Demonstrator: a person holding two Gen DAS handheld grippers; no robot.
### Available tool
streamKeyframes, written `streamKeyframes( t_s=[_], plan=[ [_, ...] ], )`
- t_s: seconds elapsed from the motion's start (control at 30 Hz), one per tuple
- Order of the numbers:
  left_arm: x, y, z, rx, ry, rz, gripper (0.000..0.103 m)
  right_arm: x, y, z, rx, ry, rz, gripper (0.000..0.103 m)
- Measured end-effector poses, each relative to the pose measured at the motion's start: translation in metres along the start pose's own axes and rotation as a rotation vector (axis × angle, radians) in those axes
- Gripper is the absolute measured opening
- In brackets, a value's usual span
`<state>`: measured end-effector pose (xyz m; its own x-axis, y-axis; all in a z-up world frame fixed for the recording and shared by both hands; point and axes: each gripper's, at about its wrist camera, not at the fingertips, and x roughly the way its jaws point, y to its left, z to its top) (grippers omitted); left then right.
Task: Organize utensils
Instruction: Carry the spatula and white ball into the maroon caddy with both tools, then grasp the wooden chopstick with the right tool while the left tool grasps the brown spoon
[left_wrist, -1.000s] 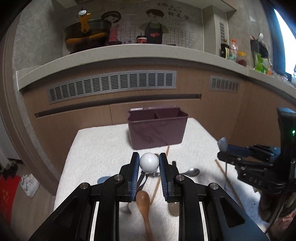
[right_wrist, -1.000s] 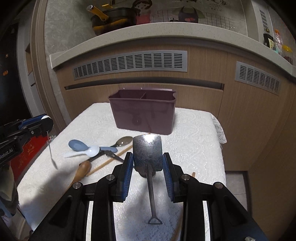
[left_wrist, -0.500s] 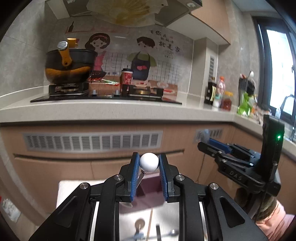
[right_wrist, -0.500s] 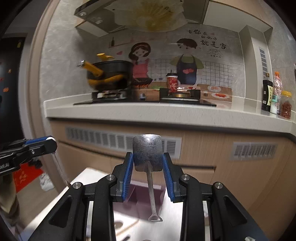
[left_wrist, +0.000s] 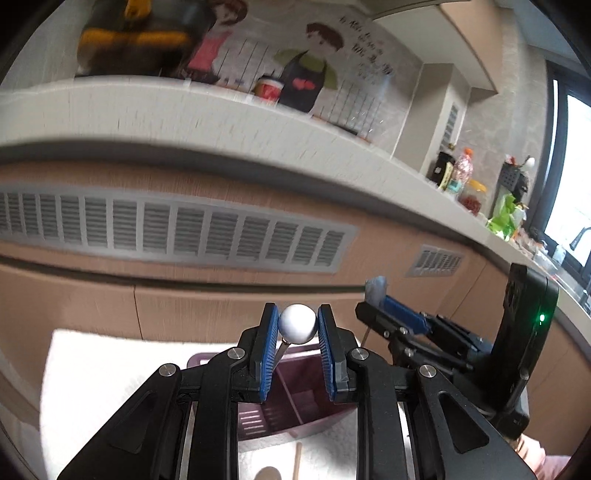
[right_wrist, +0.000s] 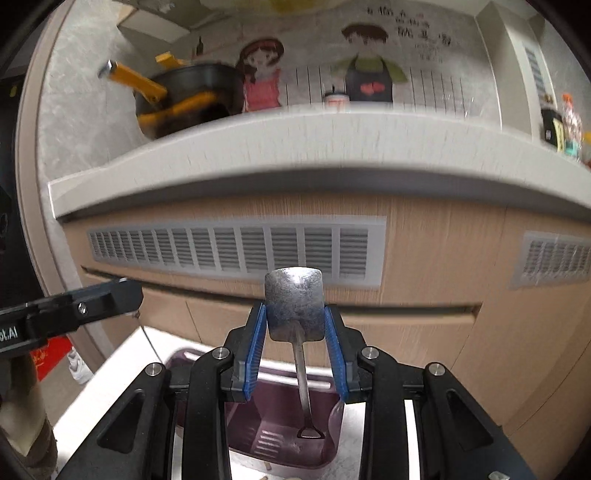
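My left gripper (left_wrist: 297, 328) is shut on the white ball end (left_wrist: 297, 328) of a thin metal utensil, whose stem hangs down toward the maroon divided holder (left_wrist: 295, 398) below it. My right gripper (right_wrist: 294, 314) is shut on the blade of a small metal shovel-shaped spoon (right_wrist: 294, 302); its handle hangs into the holder's (right_wrist: 280, 417) right compartment. The right gripper also shows in the left wrist view (left_wrist: 376, 291), and the left gripper in the right wrist view (right_wrist: 122, 295).
The holder stands on a white towel (left_wrist: 92, 369) on a small table before wooden cabinets with vents (right_wrist: 236, 251). A wooden spoon (left_wrist: 269, 473) and a chopstick (left_wrist: 297, 458) lie on the towel near me. A counter with a pot (right_wrist: 188, 99) is above.
Both grippers lifted their utensils off the towel, swung up, then tilted back down over the holder. The shovel spoon's handle now hangs inside the holder.
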<state>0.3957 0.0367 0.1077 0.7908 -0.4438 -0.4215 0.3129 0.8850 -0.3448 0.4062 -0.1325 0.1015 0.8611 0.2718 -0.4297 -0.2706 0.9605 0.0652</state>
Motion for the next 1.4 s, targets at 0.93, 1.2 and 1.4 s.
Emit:
streamKeyframes(
  t_s=[0.93,1.2,1.4],
  plan=[
    [-0.062,0.063,-0.183,-0.124,0.286,0.275,0.076,-0.076,0.041,-0.124,-0.285,0.291,-0.026,0.101],
    [-0.082,0.048,-0.21,-0.12,0.32,0.274,0.083,-0.105,0.016,-0.165,-0.206,0.408,-0.053,0.094],
    [-0.09,0.024,-0.222,-0.074,0.341,0.255,0.083,-0.116,-0.015,-0.192,-0.092,0.504,-0.116,0.07]
  ],
)
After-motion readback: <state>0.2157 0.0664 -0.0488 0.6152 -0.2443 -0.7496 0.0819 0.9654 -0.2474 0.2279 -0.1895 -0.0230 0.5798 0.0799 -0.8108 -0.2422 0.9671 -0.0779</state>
